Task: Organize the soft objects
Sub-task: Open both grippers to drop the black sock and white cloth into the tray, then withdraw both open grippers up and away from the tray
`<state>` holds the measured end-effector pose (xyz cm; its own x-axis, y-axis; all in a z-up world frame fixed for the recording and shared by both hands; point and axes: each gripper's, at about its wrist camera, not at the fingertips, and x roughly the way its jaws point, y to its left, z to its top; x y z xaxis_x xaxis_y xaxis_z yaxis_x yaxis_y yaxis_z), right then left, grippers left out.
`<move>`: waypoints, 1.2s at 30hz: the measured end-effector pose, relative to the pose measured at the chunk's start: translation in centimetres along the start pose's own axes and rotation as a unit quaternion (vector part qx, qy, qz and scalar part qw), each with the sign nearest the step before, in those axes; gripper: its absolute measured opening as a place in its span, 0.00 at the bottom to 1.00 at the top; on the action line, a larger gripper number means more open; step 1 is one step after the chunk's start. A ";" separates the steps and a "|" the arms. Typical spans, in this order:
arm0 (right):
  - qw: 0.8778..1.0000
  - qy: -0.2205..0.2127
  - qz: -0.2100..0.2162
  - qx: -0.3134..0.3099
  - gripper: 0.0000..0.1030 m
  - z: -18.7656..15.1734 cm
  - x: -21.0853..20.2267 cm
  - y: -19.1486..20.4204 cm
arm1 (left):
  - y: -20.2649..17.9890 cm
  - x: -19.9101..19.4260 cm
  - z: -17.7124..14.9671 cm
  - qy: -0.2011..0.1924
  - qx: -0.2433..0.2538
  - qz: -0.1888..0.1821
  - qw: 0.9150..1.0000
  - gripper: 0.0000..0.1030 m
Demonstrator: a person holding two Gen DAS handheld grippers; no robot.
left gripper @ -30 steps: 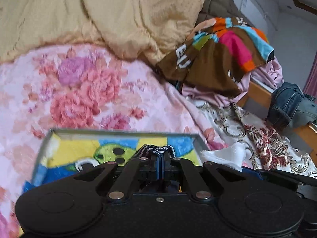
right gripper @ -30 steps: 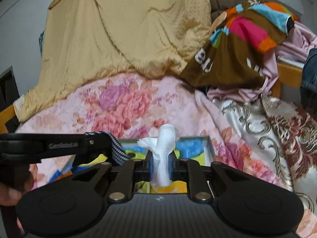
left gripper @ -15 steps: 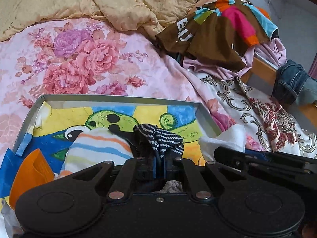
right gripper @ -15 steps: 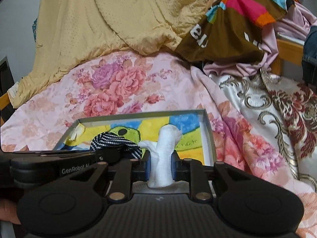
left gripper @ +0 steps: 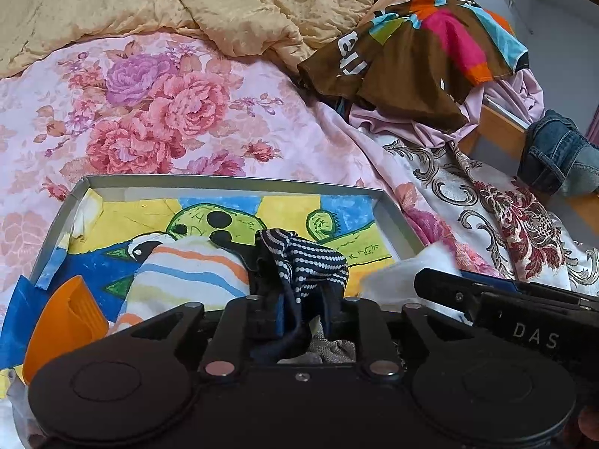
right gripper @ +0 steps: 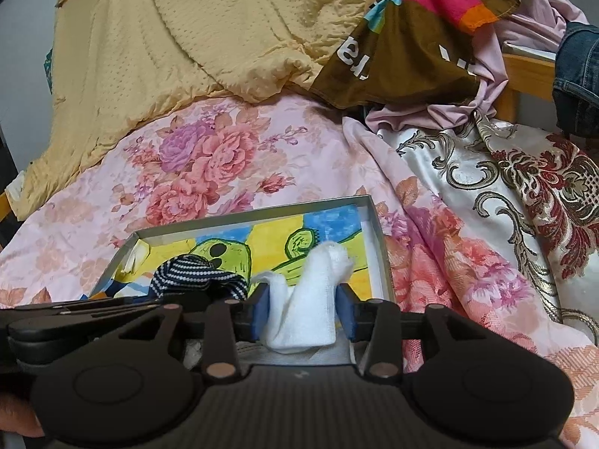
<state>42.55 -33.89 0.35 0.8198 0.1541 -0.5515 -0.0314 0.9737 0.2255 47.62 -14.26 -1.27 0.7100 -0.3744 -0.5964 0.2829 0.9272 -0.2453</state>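
**Both tools loosening over the painted tray**

Left wrist view: the left tool [left gripper: 301, 318] sits low over a shallow grey tray [left gripper: 224, 181] lying on the floral bedspread [left gripper: 149, 112]. Its jaws have just been opening and now stand narrowly apart, with a navy dotted sock [left gripper: 303, 262] draped between them; whether the pads still press it I cannot tell. A striped cloth [left gripper: 187, 273] lies in the tray at 9 o'clock of the sock, an orange item [left gripper: 63, 318] further toward 8 o'clock. The right tool's arm crosses at 3 o'clock.

Right wrist view: the right tool [right gripper: 304, 308] has also just been opening; a white sock [right gripper: 310, 299] stands upright between the blue pads, a gap showing on its right side. It is over the tray's near right corner, the dotted sock at its 9 o'clock.
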 end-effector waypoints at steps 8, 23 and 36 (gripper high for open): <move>1.000 -0.004 -0.005 0.010 0.58 -0.1 0.0 -0.7 | -0.2 -0.1 0.2 0.000 0.000 0.006 1.000 0.43; 0.999 -0.013 -0.014 0.028 0.81 -0.2 -0.3 -2.2 | -0.6 -1.0 0.1 -0.022 0.023 0.029 0.999 0.79; 0.999 -0.020 -0.014 0.042 0.92 -0.2 -0.7 -2.9 | 0.6 -3.1 0.2 -0.044 0.013 0.059 0.997 0.95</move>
<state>41.93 -36.80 -0.10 0.8421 0.1190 -0.5261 0.0377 0.9600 0.2775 45.67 -12.58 0.57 0.7925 -0.2626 -0.5505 0.2103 0.9649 -0.1575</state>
